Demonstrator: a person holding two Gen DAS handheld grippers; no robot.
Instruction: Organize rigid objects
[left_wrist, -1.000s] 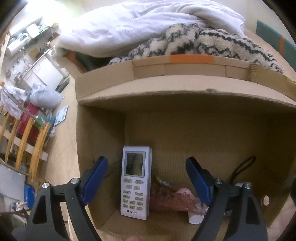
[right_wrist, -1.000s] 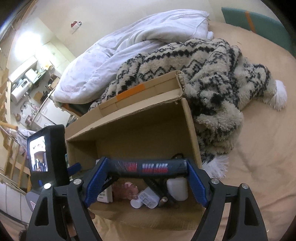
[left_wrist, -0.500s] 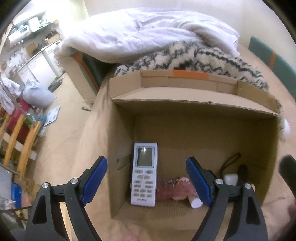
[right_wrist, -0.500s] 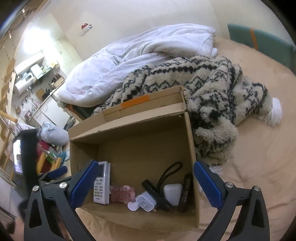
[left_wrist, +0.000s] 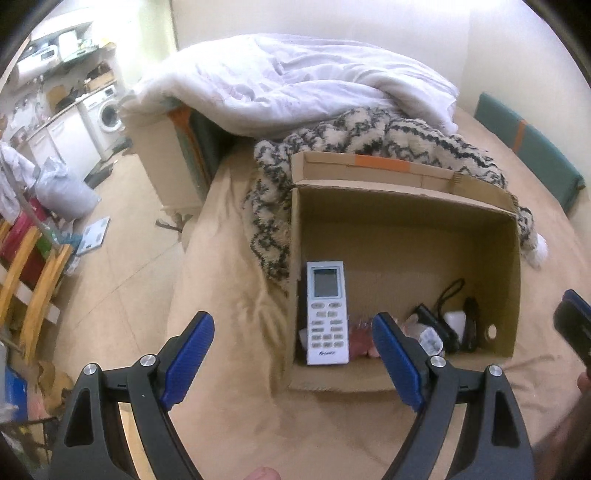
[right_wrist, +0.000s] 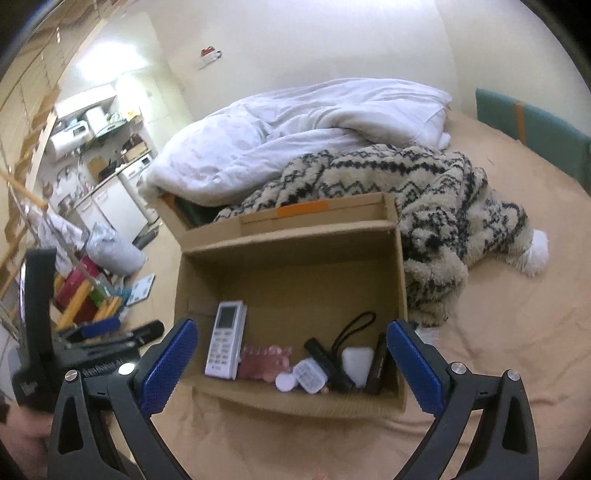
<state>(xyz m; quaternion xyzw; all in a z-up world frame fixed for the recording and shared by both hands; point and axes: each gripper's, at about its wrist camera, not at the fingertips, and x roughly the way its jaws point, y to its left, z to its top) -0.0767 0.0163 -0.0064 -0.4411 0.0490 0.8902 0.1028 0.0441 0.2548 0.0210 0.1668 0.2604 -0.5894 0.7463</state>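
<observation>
An open cardboard box (left_wrist: 406, 229) (right_wrist: 291, 266) sits on the tan bedsheet. Inside lie a white remote (left_wrist: 327, 314) (right_wrist: 226, 344), a pink ridged object (right_wrist: 264, 365), a white pill case (right_wrist: 309, 376), a black flashlight with a strap (right_wrist: 327, 363), a white charger (right_wrist: 357, 363) and a dark tube-like object (right_wrist: 376, 365) by the right wall. My left gripper (left_wrist: 293, 360) is open and empty, above the sheet near the box's front left corner. My right gripper (right_wrist: 291, 367) is open and empty in front of the box.
A black-and-cream knitted blanket (right_wrist: 424, 192) and a white duvet (right_wrist: 295, 129) lie behind the box. The bed's left edge drops to a floor with a wooden rack (left_wrist: 26, 277) and clutter. A teal headboard (left_wrist: 528, 151) is at the far right.
The right gripper let go of the dark tube-like object, which now lies in the box, and opened. Both grippers pulled back and up from the box.
</observation>
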